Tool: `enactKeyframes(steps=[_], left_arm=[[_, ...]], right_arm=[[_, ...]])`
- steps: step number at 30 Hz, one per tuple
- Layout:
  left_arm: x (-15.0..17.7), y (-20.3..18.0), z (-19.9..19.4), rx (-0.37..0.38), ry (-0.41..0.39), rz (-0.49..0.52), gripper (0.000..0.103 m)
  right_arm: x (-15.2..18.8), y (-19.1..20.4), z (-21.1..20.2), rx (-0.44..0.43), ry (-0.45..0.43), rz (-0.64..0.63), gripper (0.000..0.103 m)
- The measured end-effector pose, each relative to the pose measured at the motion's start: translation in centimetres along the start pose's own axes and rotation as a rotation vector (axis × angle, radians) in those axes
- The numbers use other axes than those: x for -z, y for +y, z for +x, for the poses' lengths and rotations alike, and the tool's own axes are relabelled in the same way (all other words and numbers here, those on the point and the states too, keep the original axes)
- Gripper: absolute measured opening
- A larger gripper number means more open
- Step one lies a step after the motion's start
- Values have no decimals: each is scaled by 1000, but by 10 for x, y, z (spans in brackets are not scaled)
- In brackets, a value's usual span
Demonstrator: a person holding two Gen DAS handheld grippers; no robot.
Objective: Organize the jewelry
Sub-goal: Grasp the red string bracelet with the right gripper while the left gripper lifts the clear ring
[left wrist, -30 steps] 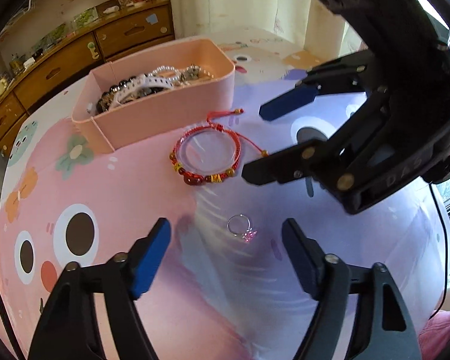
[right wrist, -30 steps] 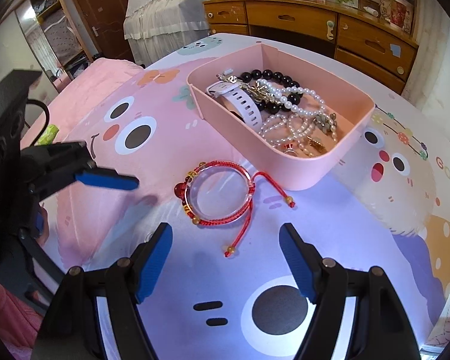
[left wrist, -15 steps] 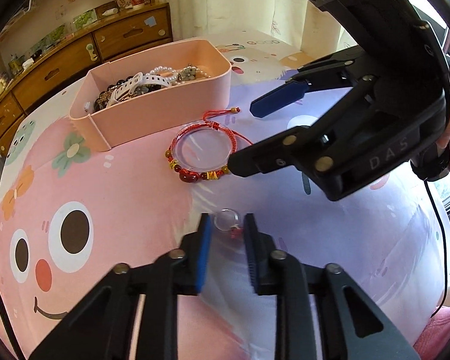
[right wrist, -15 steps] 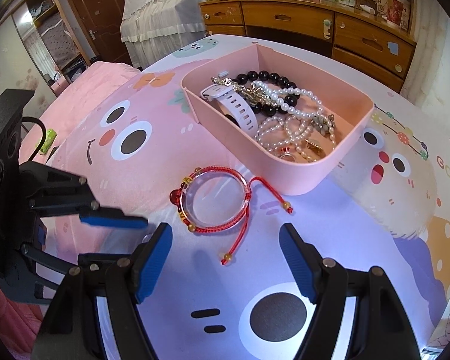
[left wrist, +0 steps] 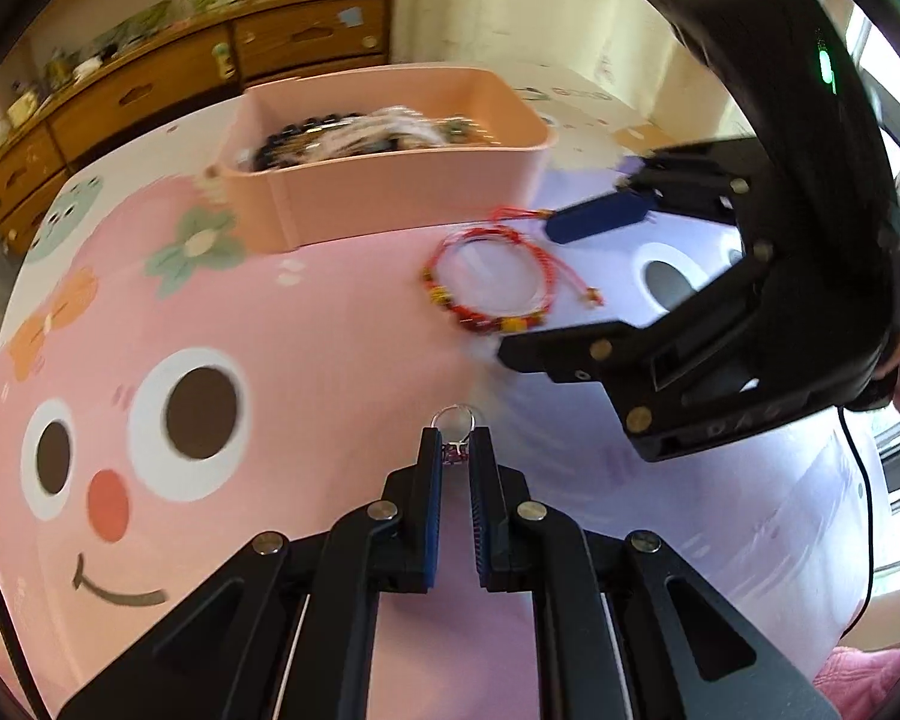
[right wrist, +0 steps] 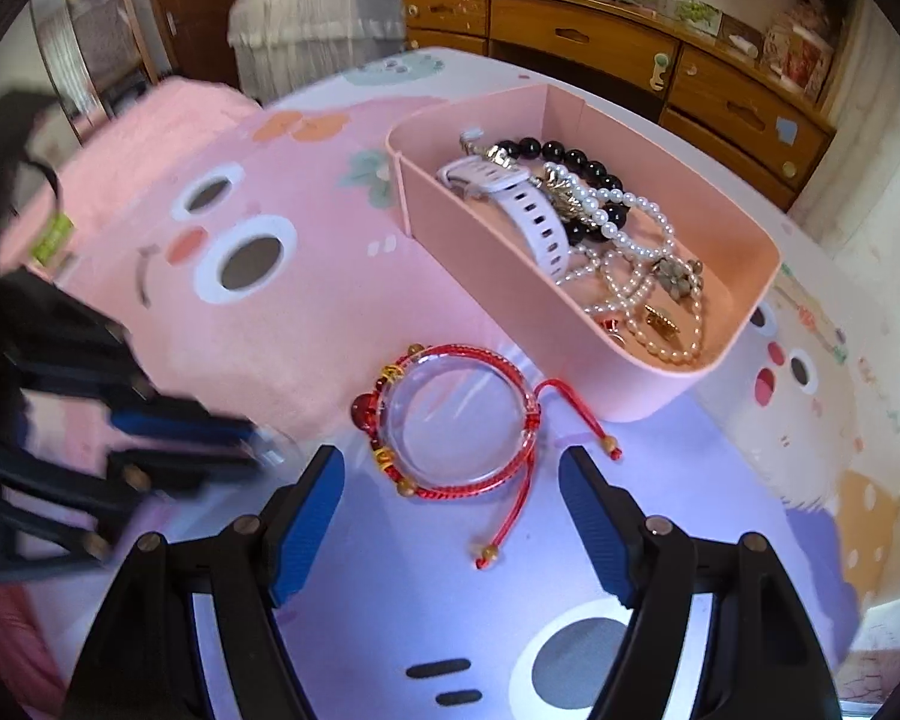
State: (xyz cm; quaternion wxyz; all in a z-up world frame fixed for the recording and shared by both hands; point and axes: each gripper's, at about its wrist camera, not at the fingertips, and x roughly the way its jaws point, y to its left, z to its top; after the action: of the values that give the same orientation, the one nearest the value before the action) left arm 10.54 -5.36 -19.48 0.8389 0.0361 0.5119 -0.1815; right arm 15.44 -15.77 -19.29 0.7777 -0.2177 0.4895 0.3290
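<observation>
Two tongs are diverging: the left gripper (left wrist: 455,450), wide a second ago, is now pinching the ring (left wrist: 453,423), seemingly box-bound (left wrist: 390,204); the right gripper (right wrist: 450,480) is hovering spread over the red bracelet (right wrist: 450,420).

Embossed "DAS" on right claw (left wrist: 528,291) housing, left wrist view; nothing else legible.

**Blur and hidden parts**

The ring's (left wrist: 453,427) lower half sits hidden between the left gripper's (left wrist: 455,450) fingers. The tray's (left wrist: 390,192) contents smear in the left view. In the right view, the left gripper is motion-blurred and cut by the frame's edge.
</observation>
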Motion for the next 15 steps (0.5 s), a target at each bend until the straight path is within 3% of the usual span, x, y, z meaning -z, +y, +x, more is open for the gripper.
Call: enactKeyframes(steps=[6, 8, 15], left_arm=[[-2, 31, -18, -24, -24, -61, 7], [-4, 43, -24, -31, -36, -78, 7], [-17, 68, -40, -53, -85, -108, 7]], right_arm=[[-5, -1, 6, 23, -34, 103, 74], [-5, 0, 6, 48, -49, 110, 69], [-6, 3, 5, 64, -39, 135, 67]])
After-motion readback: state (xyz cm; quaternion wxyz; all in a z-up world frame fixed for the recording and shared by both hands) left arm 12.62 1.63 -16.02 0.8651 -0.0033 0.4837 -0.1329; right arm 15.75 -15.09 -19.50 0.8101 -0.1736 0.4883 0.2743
